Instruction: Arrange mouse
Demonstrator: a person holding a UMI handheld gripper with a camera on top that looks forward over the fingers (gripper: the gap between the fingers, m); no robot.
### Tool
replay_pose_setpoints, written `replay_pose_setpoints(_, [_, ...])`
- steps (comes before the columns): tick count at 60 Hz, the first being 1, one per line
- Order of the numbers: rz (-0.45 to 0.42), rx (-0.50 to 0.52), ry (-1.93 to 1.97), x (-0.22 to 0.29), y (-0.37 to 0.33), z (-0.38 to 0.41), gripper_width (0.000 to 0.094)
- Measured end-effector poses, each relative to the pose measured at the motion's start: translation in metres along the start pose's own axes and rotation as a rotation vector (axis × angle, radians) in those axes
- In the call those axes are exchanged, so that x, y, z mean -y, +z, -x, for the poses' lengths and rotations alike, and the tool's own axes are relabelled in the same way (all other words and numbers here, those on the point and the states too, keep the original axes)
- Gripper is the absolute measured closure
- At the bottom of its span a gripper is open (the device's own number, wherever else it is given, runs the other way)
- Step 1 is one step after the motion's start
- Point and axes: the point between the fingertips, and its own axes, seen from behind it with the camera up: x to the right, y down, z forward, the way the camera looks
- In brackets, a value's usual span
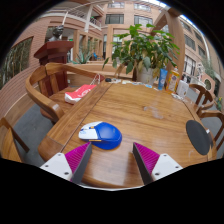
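A white computer mouse (pixel 90 131) lies on the left part of a round blue mouse pad (pixel 107 136) on the wooden table (pixel 140 105). Both lie just ahead of my fingers, a little to the left of the gap. My gripper (pixel 110 158) is open and empty, low over the table's near part, with bare wood between the magenta pads (pixel 77 155).
A red and white object (pixel 79 93) lies at the table's far left edge. A potted plant (pixel 140 52) stands at the far side. A dark round thing (pixel 198 136) lies at the right. Wooden chairs (pixel 45 85) surround the table.
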Motion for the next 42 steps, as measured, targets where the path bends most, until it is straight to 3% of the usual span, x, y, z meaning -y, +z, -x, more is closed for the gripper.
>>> replay_pose_setpoints(25, [-0.035,-0.016,-0.064,0.06,0.072,0.001,0.0088])
replay_pose_setpoints(31, [-0.043,-0.014,-0.084,0.07,0.085,0.006,0.0187])
replay_pose_setpoints(36, [-0.045,0.008,-0.088,0.073,0.091,0.017,0.0382])
replay_pose_setpoints(42, [-0.045,0.002,-0.073,0.075,0.093,0.017,0.045])
